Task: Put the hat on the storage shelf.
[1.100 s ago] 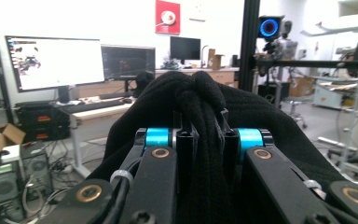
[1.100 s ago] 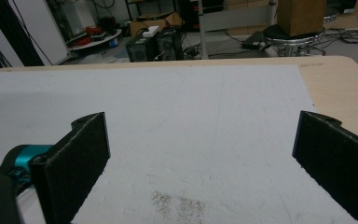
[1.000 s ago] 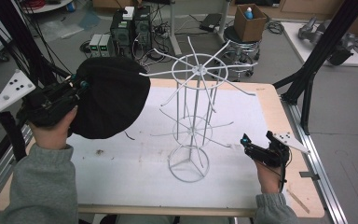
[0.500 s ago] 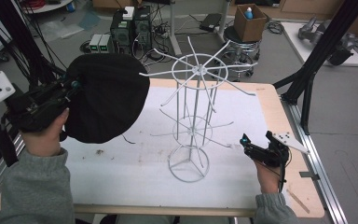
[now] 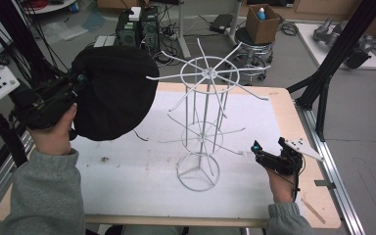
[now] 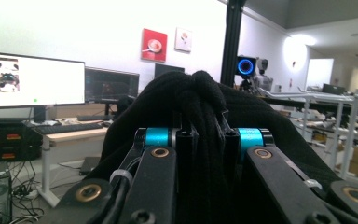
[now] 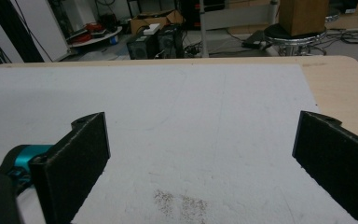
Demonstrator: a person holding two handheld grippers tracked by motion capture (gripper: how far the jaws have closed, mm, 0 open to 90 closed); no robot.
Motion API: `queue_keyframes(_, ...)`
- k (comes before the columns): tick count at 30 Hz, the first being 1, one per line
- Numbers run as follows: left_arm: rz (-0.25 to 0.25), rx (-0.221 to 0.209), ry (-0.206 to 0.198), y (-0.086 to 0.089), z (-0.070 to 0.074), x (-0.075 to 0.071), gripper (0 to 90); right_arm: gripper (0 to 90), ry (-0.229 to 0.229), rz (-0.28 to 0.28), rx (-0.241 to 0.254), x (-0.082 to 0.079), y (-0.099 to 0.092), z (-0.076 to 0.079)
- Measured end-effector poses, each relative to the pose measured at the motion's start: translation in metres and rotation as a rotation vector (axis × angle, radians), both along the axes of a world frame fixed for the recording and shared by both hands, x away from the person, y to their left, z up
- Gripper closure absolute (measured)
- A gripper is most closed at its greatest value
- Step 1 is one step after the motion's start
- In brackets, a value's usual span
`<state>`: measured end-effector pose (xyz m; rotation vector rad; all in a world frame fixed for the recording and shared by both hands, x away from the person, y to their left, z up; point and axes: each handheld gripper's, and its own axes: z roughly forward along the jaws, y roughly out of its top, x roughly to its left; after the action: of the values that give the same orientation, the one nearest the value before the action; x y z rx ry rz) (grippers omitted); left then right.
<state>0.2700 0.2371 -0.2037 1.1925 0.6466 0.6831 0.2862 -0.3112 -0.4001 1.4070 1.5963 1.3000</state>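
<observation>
Above the left side of the tabletop (image 5: 127, 166), the left gripper (image 5: 76, 83) holds a black knit beanie (image 5: 112, 98) clear of the white foam sheet; in the left gripper view its jaws stand almost together, with a bunched fold of the knit (image 6: 205, 121) pinched between them and the rest of the cap spreading beyond and below. The white wire display rack (image 5: 203, 122) stands upright near the middle of the sheet, a ring base at the bottom and two tiers of thin arms radiating from the central post. Every arm seen is bare. The beanie hangs to the left of the rack, its edge near the tip of the nearest upper arm (image 5: 152, 77) in the high view, though whether the two touch cannot be told. The right gripper (image 5: 260, 152) lies low over the sheet to the right of the rack base, apart from it; in the right gripper view (image 7: 200, 154) the jaws stand wide with nothing between them but bare foam. Judged from this arrangement, the pick-up is done: the cap is secured and lifted. What is left appears to be the carry across to the rack, setting the cap over an arm tip, and the release. The idle right gripper is placed where it could steady the rack base if the hanging disturbs it.
</observation>
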Motion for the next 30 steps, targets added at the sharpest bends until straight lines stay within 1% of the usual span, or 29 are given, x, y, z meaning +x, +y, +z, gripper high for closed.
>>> queue_keyframes(3,0.008,-0.011,0.002,-0.001,0.001,0.003,82.2,2.9,0.002,-0.001,0.0,0.0,0.0,0.0)
queue_keyframes(5,0.012,-0.006,0.005,-0.001,0.002,0.003,82.2,2.9,-0.001,0.0,-0.005,0.0,0.0,0.0)
queue_keyframes(10,0.015,-0.024,0.001,-0.001,0.008,0.003,82.2,2.9,-0.003,0.0,-0.005,0.0,0.0,0.0)
queue_keyframes(15,0.026,-0.016,-0.015,-0.001,0.016,0.001,82.2,2.9,-0.001,0.001,0.0,0.0,0.0,0.0)
queue_keyframes(19,0.035,-0.033,-0.03,-0.003,0.02,-0.001,82.2,2.9,-0.002,0.002,-0.003,0.0,0.0,0.0)
queue_keyframes(23,0.037,-0.05,-0.045,-0.003,0.024,-0.003,82.3,2.9,-0.001,0.0,0.005,0.0,0.0,0.0)
queue_keyframes(25,0.038,-0.062,-0.048,-0.003,0.025,-0.004,82.3,2.9,-0.002,-0.001,0.006,0.0,0.0,0.0)
queue_keyframes(30,0.04,-0.074,-0.055,-0.003,0.026,-0.004,82.2,2.9,-0.002,0.0,0.006,0.0,0.0,0.0)
